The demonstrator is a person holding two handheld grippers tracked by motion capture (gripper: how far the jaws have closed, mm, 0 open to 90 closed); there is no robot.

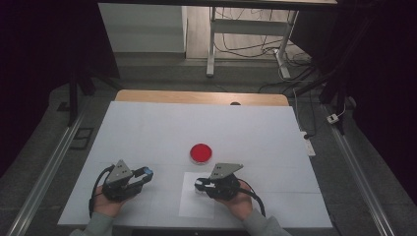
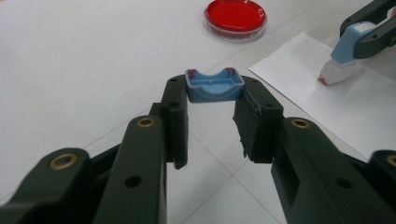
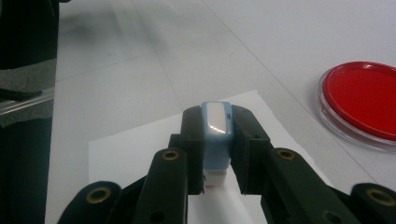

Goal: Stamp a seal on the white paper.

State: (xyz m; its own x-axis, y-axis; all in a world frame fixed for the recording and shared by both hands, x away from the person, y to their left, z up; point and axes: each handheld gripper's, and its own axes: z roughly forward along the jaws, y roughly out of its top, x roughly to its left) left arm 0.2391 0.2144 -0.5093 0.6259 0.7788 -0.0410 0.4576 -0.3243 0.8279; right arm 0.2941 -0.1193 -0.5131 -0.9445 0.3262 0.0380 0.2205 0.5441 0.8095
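Note:
My left gripper (image 1: 146, 173) (image 2: 215, 93) is shut on a small blue cap (image 2: 215, 85) (image 1: 148, 172), held just above the white table with its hollow side up. To its right, my right gripper (image 1: 198, 185) (image 3: 215, 128) is shut on a light blue stamp body (image 3: 215, 140) (image 2: 349, 46). The stamp's white, red-stained tip points down at a white paper sheet (image 1: 196, 205) (image 2: 336, 105) (image 3: 135, 154), close to or touching it. A round red dish (image 1: 200, 153) (image 2: 236, 16) (image 3: 364, 100) sits just beyond both grippers.
The white table top (image 1: 147, 128) spreads wide behind the dish, ending at a wooden edge (image 1: 201, 97). Metal rails (image 1: 54, 162) run along both sides on the floor. A desk frame with cables (image 1: 246, 44) stands farther back.

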